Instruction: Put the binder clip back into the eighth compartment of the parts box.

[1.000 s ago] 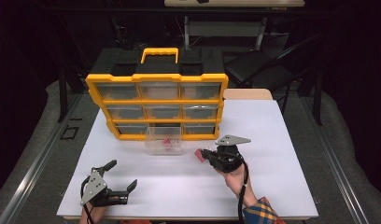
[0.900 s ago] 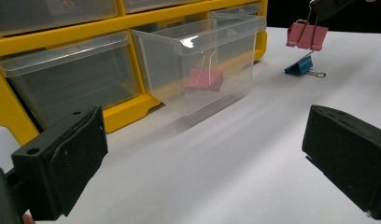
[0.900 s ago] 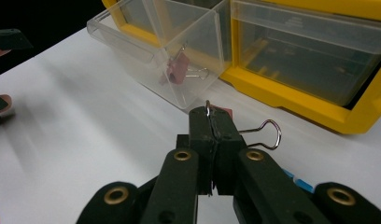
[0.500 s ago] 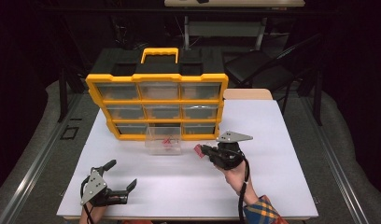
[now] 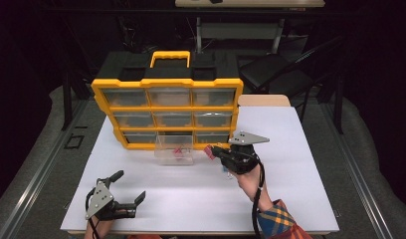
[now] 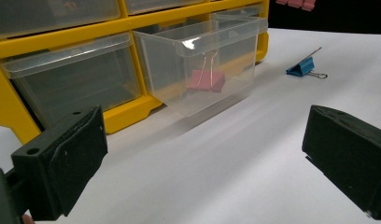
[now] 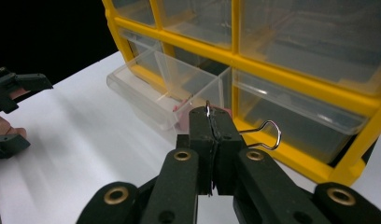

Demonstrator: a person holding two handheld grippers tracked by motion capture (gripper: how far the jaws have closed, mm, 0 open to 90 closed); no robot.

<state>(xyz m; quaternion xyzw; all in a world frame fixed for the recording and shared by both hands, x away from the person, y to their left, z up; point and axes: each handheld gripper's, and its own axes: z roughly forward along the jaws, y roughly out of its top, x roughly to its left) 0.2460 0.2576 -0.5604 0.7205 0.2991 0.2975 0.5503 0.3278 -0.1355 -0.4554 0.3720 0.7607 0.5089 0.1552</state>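
Note:
A yellow organizer (image 5: pixel 166 108) stands upright at the back of the white table. One clear drawer (image 5: pixel 174 150) is out on the table in front of it, with a pink binder clip (image 6: pixel 206 80) inside. My right gripper (image 5: pixel 211 151) hovers just right of that drawer, shut on a second pink binder clip (image 7: pixel 222 113) whose wire handle (image 7: pixel 267 136) sticks out to the side. Near the table's front left corner my left gripper (image 5: pixel 127 188) rests open, its jaws wide apart in the left gripper view (image 6: pixel 205 144). A blue binder clip (image 6: pixel 302 68) lies on the table.
The organizer's other clear drawers (image 7: pixel 291 42) are closed in their yellow frame. The left gripper (image 7: pixel 11 107) and a hand show at the left edge of the right gripper view. Dark chairs (image 5: pixel 280 74) stand behind the table.
My right gripper has carried the pink clip forward, away from the person and closer to the organizer and the loose drawer. The left gripper has stayed where it was.

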